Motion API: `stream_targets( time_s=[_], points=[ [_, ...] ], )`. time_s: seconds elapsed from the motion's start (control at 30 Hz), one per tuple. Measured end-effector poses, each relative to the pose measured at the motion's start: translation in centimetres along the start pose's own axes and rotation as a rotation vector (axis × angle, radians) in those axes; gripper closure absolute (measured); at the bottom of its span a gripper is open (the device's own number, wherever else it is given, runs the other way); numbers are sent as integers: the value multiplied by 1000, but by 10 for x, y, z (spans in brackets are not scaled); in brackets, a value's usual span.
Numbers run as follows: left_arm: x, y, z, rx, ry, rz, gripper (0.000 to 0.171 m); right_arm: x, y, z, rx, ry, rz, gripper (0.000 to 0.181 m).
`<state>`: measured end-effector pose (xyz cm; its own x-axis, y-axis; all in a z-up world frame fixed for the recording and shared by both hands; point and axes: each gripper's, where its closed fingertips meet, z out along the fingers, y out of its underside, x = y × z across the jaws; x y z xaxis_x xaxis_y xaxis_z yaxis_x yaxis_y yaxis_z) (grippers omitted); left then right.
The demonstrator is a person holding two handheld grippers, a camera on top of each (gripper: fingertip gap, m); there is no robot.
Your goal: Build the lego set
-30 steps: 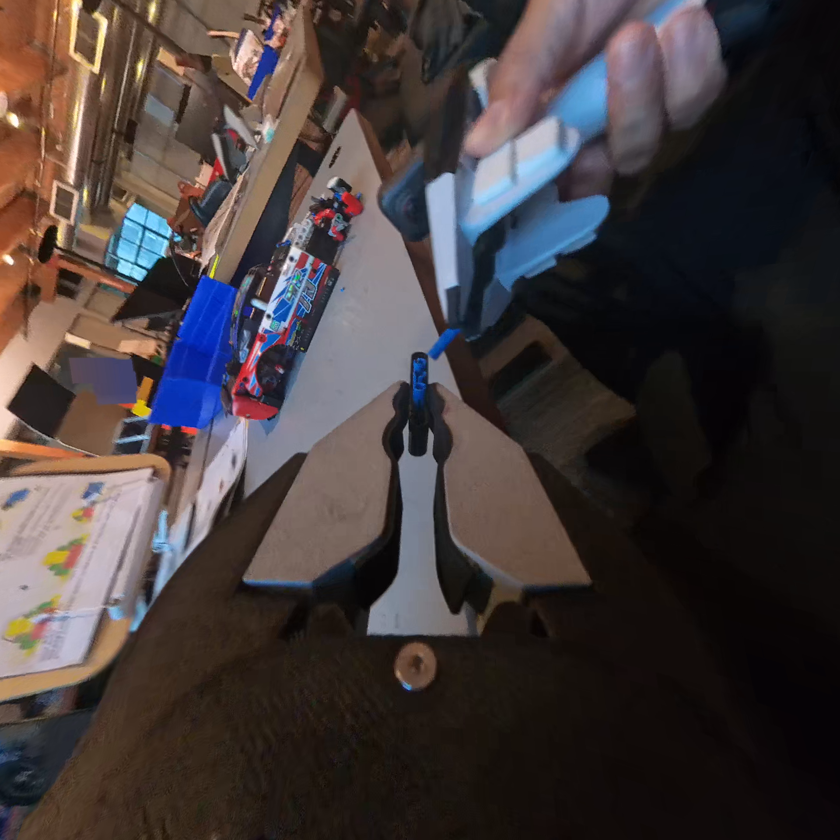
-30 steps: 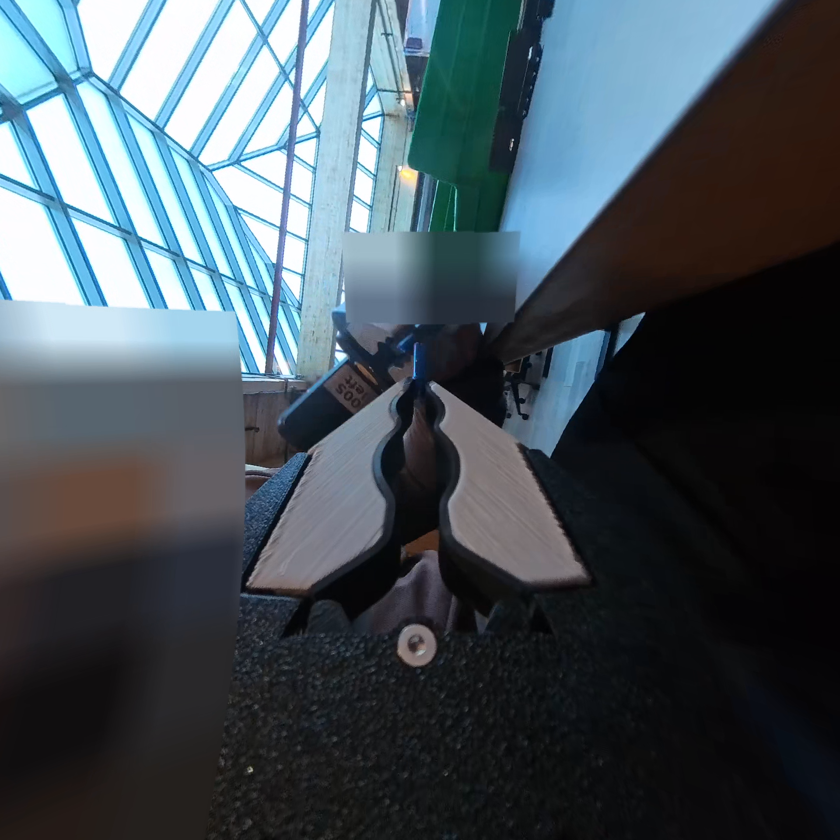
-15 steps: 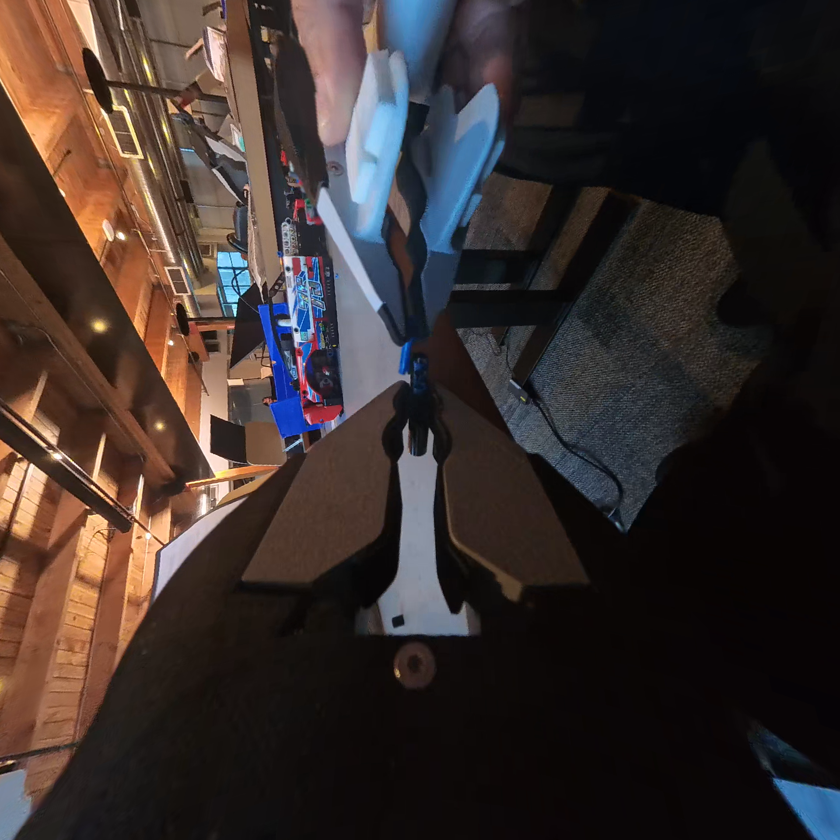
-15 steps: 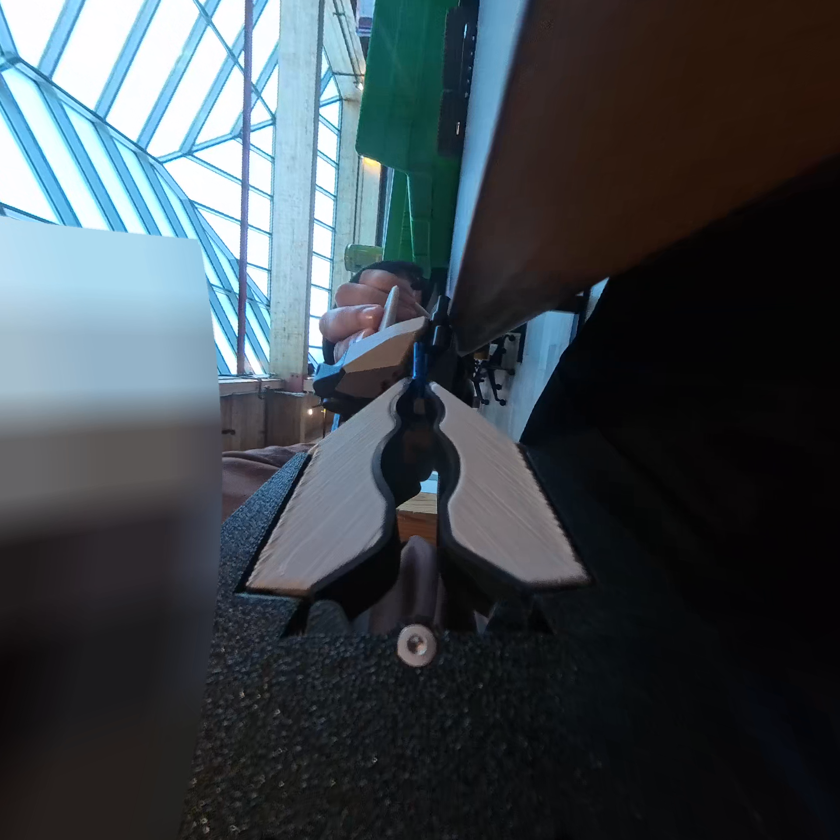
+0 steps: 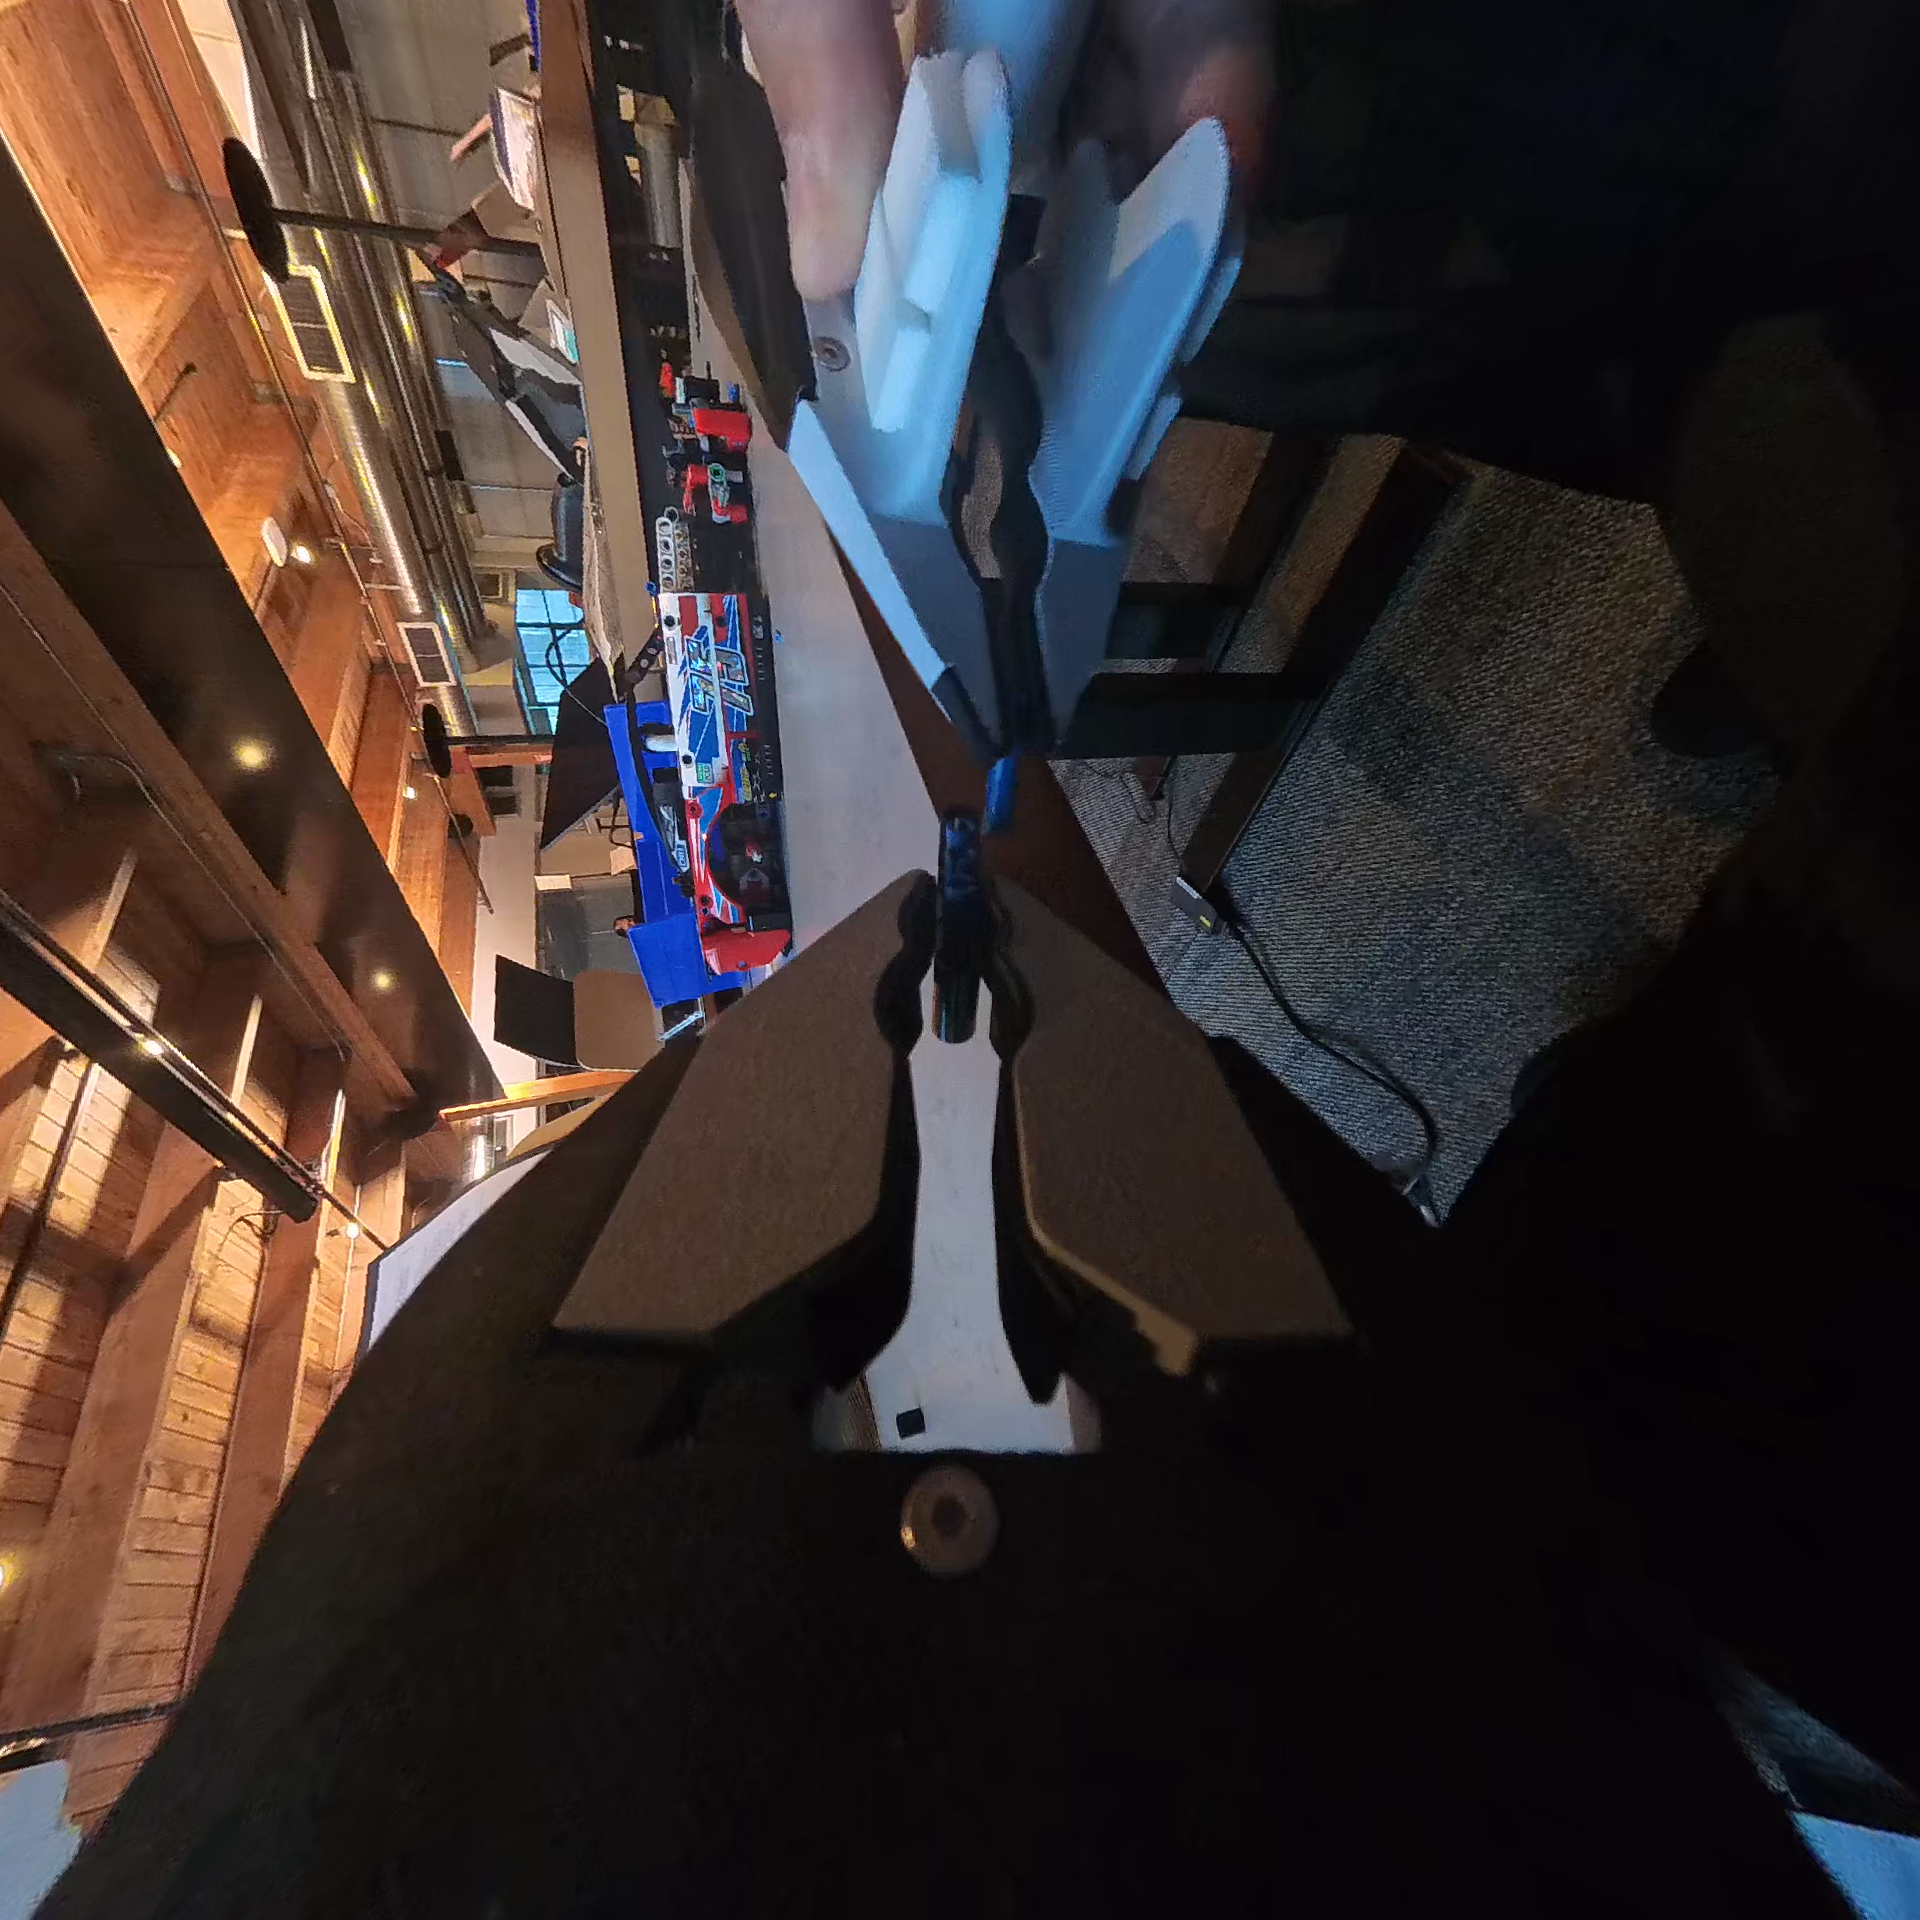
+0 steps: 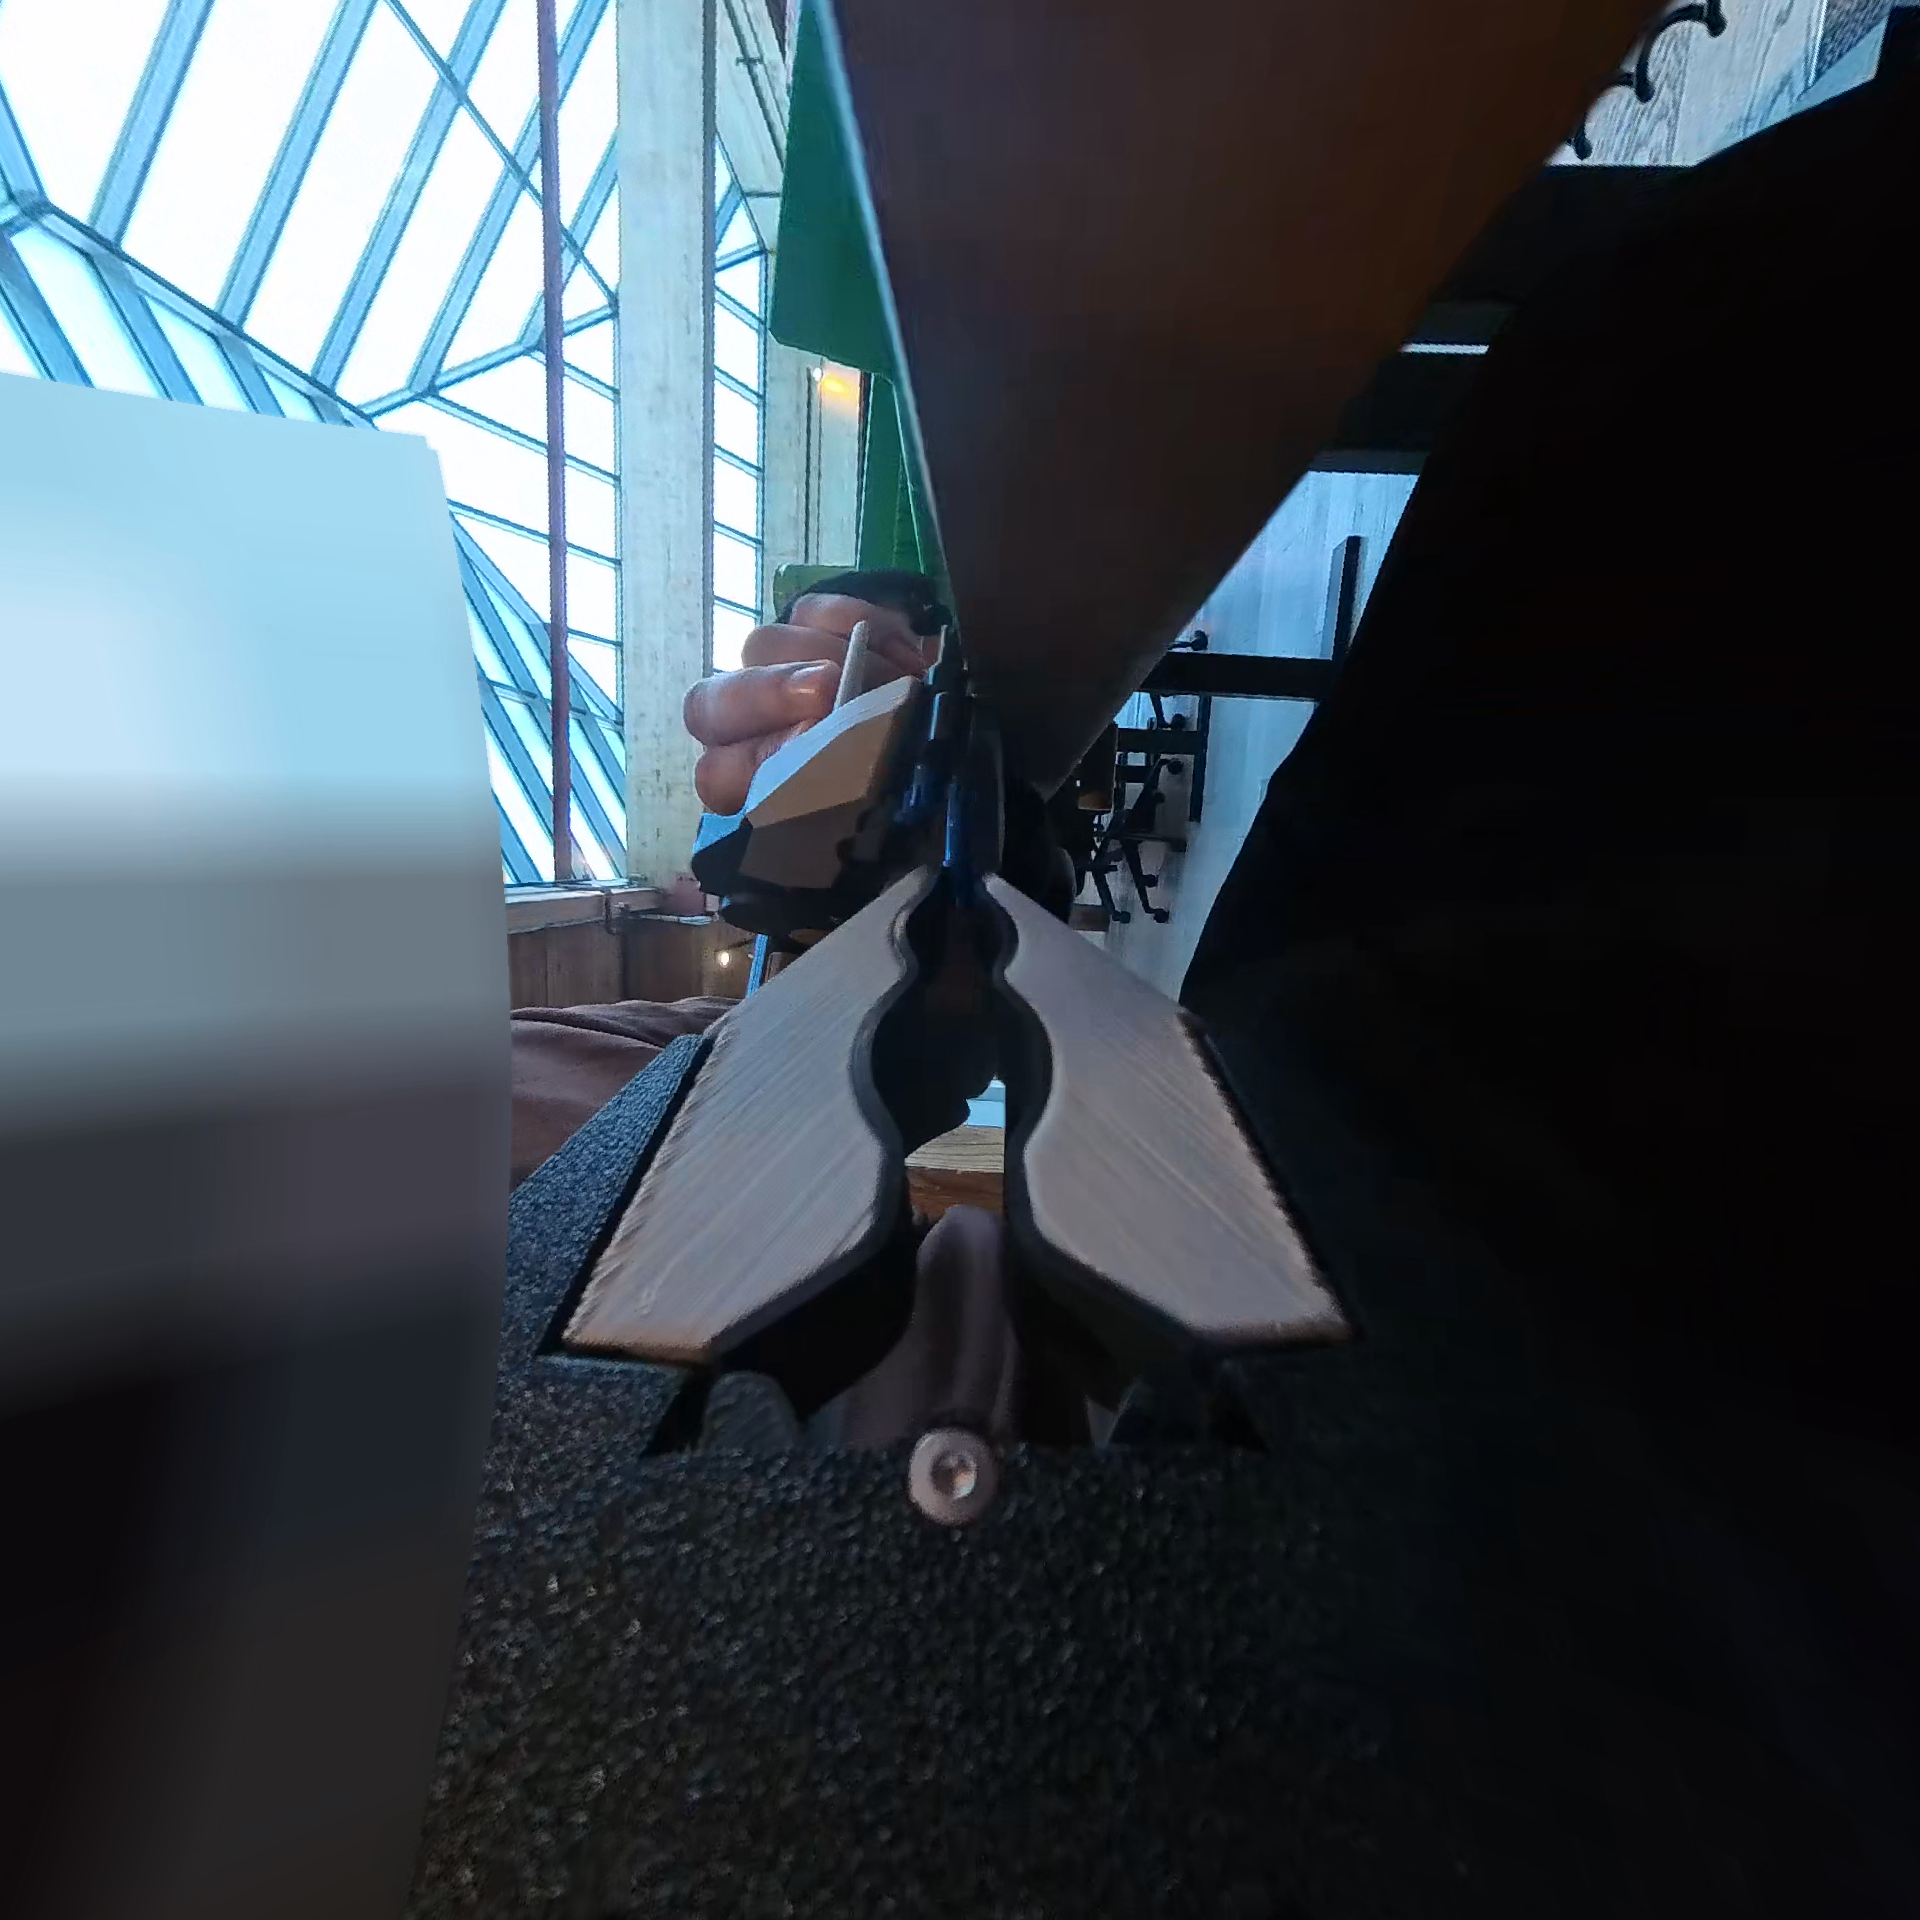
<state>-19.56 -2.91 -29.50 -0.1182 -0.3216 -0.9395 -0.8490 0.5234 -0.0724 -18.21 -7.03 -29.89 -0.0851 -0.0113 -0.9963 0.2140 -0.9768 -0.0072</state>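
Observation:
My left gripper (image 5: 961, 909) is shut on a small dark lego piece with blue in it (image 5: 958, 862), which sticks out past the fingertips. My right gripper (image 5: 1006, 727) comes down from the top of the left wrist view, shut on a short blue pin (image 5: 1001, 800). The pin's tip is right beside the dark piece's end; contact cannot be told. In the right wrist view my right gripper (image 6: 956, 888) is shut with the blue pin (image 6: 954, 831) at its tips, and the left gripper (image 6: 831, 769), held by a hand (image 6: 758, 707), is just beyond.
Both grippers meet over the table's near edge (image 5: 914, 686). A red, white and blue lego car (image 5: 722, 769) lies on the table beside a blue bin (image 5: 649, 831). Smaller red lego builds (image 5: 717, 457) stand farther along. Carpeted floor (image 5: 1455, 883) is below. Tip to tip, the grippers are about 5 centimeters apart.
Both grippers have swung round and drawn together; the right gripper's blue pin has closed in on the dark piece. Both stay shut.

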Motion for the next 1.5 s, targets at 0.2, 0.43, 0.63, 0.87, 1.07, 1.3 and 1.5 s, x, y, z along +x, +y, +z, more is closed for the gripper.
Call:
stream_targets(
  time_s=[0.2,0.43,0.63,0.87,1.07,1.3,1.5],
  points=[
    [-1,2,0,-22,2,-46,167,-7,-8,-3,26,-26,-3,179],
    [0,-1,0,-11,-15,-24,167,-6,-9,-2,20,-26,9,179],
    [-1,-2,-1,-11,-14,-63,166,-5,-11,-2,24,-28,13,179],
    [-6,-3,-4,-2,-53,-101,157,-4,-12,-1,26,-21,10,178],
    [-1,-3,-5,-14,-45,-58,166,-4,-14,0,26,-25,17,178],
    [0,-5,-6,-8,-34,-59,167,-3,-15,-2,30,-30,26,179],
    [3,-6,-7,9,-8,-89,167,-4,-12,1,16,-37,30,179]
  ],
)
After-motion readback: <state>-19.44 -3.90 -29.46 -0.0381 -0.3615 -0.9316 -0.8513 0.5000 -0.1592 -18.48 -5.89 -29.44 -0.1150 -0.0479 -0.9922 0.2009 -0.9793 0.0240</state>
